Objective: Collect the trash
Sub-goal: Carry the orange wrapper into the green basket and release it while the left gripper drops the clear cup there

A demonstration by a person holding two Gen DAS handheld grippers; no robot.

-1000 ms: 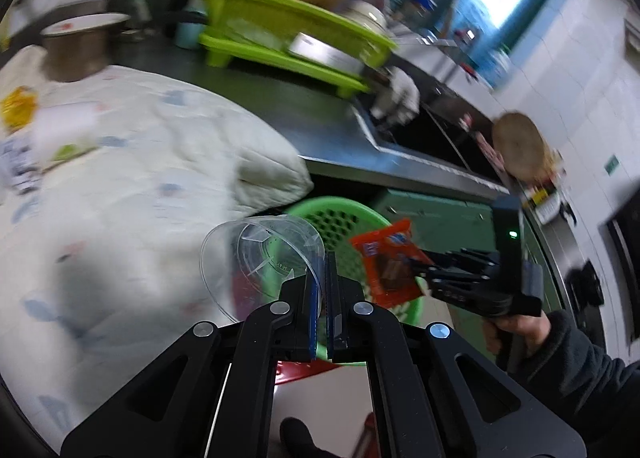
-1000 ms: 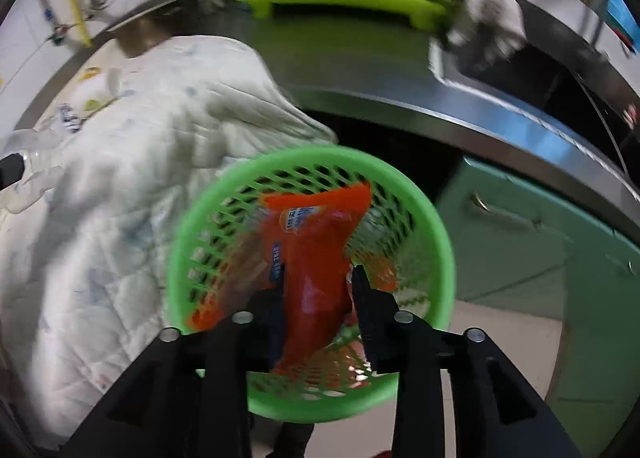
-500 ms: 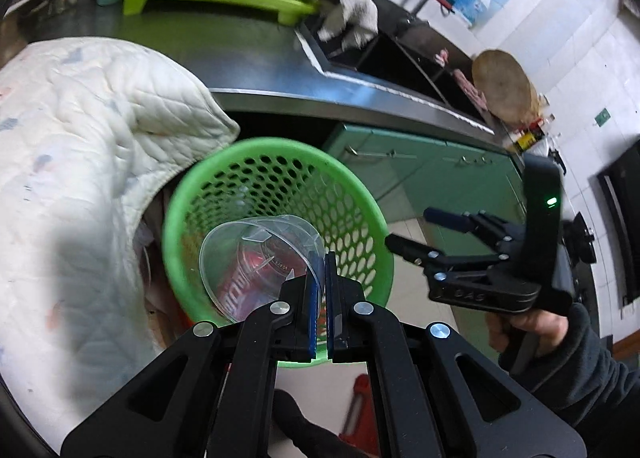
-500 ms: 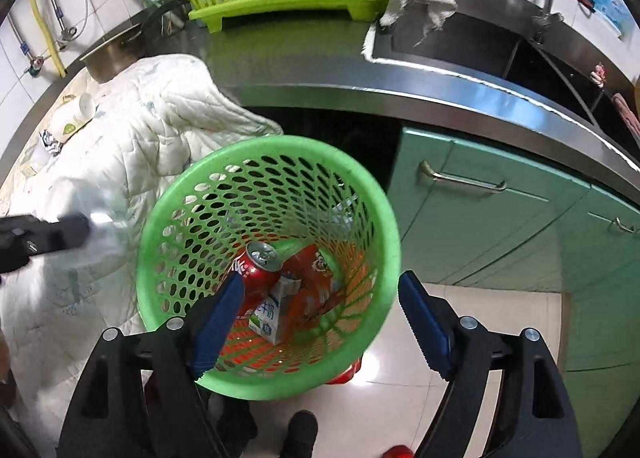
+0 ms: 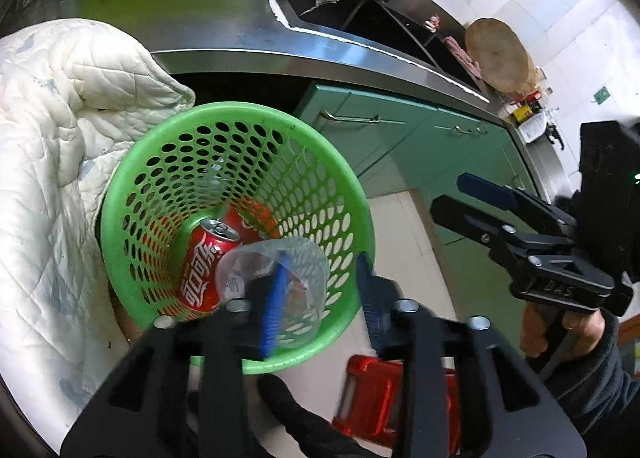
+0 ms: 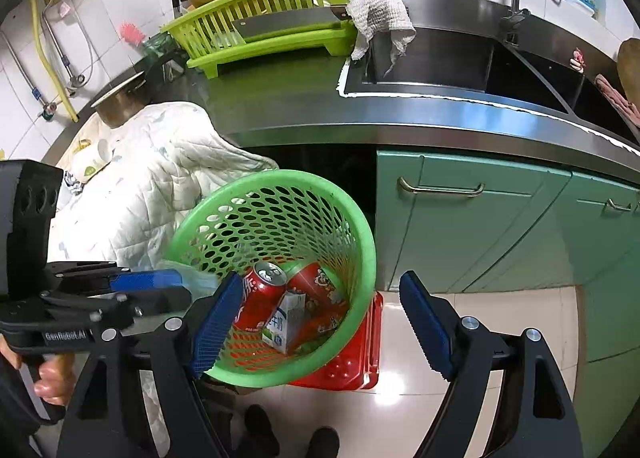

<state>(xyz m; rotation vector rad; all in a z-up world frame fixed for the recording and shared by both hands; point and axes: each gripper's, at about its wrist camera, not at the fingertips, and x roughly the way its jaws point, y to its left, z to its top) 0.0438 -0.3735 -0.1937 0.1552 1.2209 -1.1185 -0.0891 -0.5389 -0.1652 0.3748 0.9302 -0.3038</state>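
A green mesh basket point(image 5: 120, 214) point(image 6: 362, 242) holds a red cola can point(image 5: 202, 266) point(image 6: 260, 294), a small milk carton point(image 6: 286, 322) and an orange-red snack wrapper point(image 6: 320, 286). My left gripper point(image 5: 320, 306) point(image 6: 160, 286) hovers over the basket's near rim with its jaws opening. A clear plastic cup point(image 5: 280, 262) hangs loose against the left pad, and the right pad stands clear of it. My right gripper point(image 6: 320, 326) point(image 5: 472, 200) is open wide and empty, just right of the basket.
The basket stands on a red stool point(image 6: 360, 362) beside a white quilted cloth point(image 5: 48, 130). Behind run a steel counter point(image 6: 400, 122), a sink point(image 6: 460, 58), a green dish rack point(image 6: 264, 34) and green cabinets point(image 6: 480, 226). Dark shoes point(image 6: 260, 434) stand on the tiled floor.
The right gripper let the snack wrapper drop into the basket, opened wide and drew back. The left gripper carried the clear cup over the basket and its jaws have parted.
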